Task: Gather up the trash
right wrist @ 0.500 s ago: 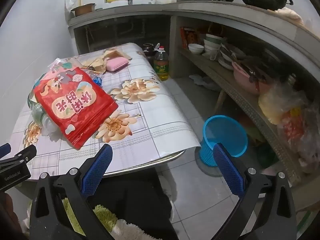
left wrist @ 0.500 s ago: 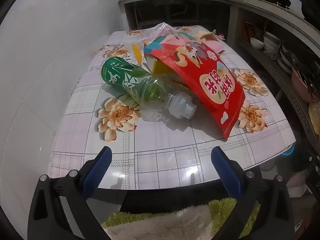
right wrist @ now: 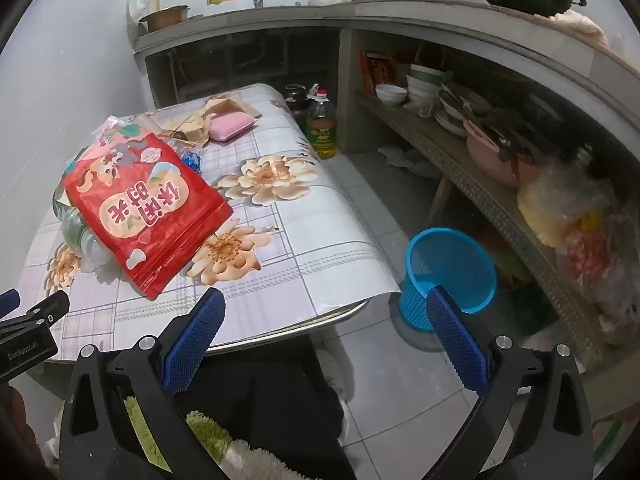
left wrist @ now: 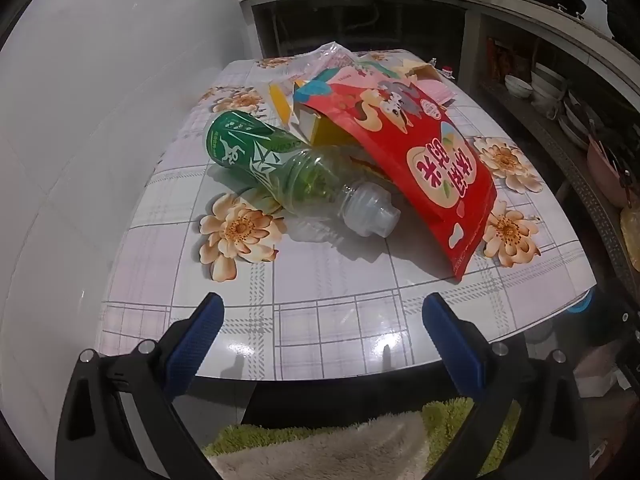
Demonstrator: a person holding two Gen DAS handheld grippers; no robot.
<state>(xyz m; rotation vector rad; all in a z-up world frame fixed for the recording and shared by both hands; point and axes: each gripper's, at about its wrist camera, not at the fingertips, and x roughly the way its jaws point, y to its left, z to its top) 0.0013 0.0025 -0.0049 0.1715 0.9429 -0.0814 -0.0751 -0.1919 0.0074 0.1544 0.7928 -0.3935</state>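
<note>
Floral-clothed table (left wrist: 328,296) bears green bottle (left wrist: 280,164), red bag (left wrist: 436,168).

glossy foil pouch (left wrist: 420,152), clear plastic bottle (left wrist: 296,172), shiny tablecloth (left wrist: 320,280), mesh plastic bin (right wrist: 452,272)

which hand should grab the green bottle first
Probably the left. The left gripper is open and aimed at the green bottle, which lies on its side straight ahead. The right gripper faces the table's corner and the blue basket.
</note>
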